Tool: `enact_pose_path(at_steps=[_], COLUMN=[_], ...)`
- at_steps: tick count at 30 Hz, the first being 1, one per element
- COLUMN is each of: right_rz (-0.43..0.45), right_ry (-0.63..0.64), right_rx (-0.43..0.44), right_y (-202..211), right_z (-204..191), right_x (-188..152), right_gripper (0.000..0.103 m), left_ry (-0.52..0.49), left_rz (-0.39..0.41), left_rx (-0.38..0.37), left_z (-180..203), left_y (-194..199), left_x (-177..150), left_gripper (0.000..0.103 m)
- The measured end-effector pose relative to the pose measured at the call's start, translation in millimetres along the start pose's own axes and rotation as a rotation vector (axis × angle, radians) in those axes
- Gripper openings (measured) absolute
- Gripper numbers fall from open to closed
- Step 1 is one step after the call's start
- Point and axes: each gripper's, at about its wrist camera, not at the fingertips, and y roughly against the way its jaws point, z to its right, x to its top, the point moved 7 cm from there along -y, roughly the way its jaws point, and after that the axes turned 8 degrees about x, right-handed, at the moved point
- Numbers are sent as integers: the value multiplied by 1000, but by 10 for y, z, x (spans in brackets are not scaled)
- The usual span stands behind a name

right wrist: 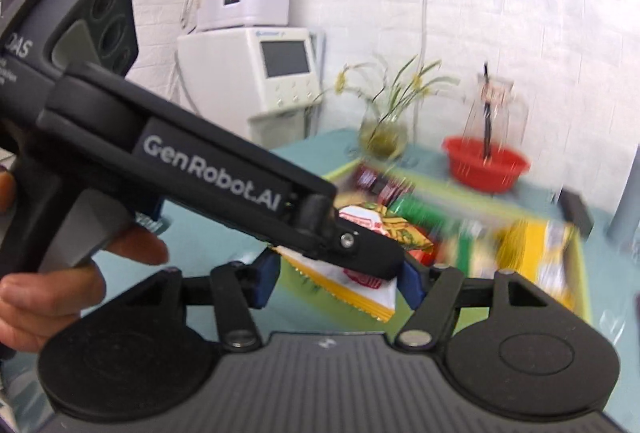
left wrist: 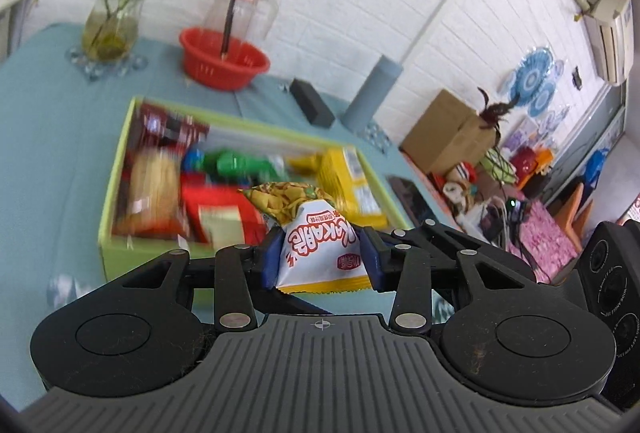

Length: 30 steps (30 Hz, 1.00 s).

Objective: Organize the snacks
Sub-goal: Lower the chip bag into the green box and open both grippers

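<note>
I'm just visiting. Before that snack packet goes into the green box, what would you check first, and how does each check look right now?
1. Left gripper holds the snack packet: ok, pads press both sides.
2. Right gripper grips the same packet: cannot tell, the left gripper hides the contact.
3. Packet clear of the table: ok.
4. Green box has free room: cannot tell, blurred and crowded.
5. Red basket out of the way: ok, behind the box.

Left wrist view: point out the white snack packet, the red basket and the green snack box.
white snack packet [left wrist: 320,253], left wrist view, on its printed white front.
red basket [left wrist: 224,63], left wrist view, on its outer wall.
green snack box [left wrist: 120,257], left wrist view, on its near front wall.
</note>
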Motion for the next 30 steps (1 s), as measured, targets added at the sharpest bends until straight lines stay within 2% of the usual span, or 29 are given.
enact_pose_path(at_steps=[7,14,15,16,18,21,26,30], right_rz=[-17,-52,-58,-59,-65,-52,-32,14], right_ry=[-26,-72,-70,-69,-70,-64,-49,-12], right_rx=[-18,-11,-2,3,18,24,28,0], right_y=[-620,-1053,-1065,-1061,-1126,-1113,-985,-799], right_z=[593,799,795,784,799,783,747,716], right_x=[352,258,242,231,236,262,348,477], right_gripper=[74,78,79,79,84,94,94,96], left_ry=[55,79,85,95,82,62,97,105], left_rz=[-11,-27,-16,-5,-8,72,196,252], left_rx=[32,51,39,26,28,44,24,32], left_z=[-258,-487,-501,-504,-477,-453,-530,-559], left_y=[-630,-976,-977,-964,-933,-713,-258,-58], left_x=[550,571,567,565,600,686,870,945], left_gripper=[20,22,29,43,55,73,80,83])
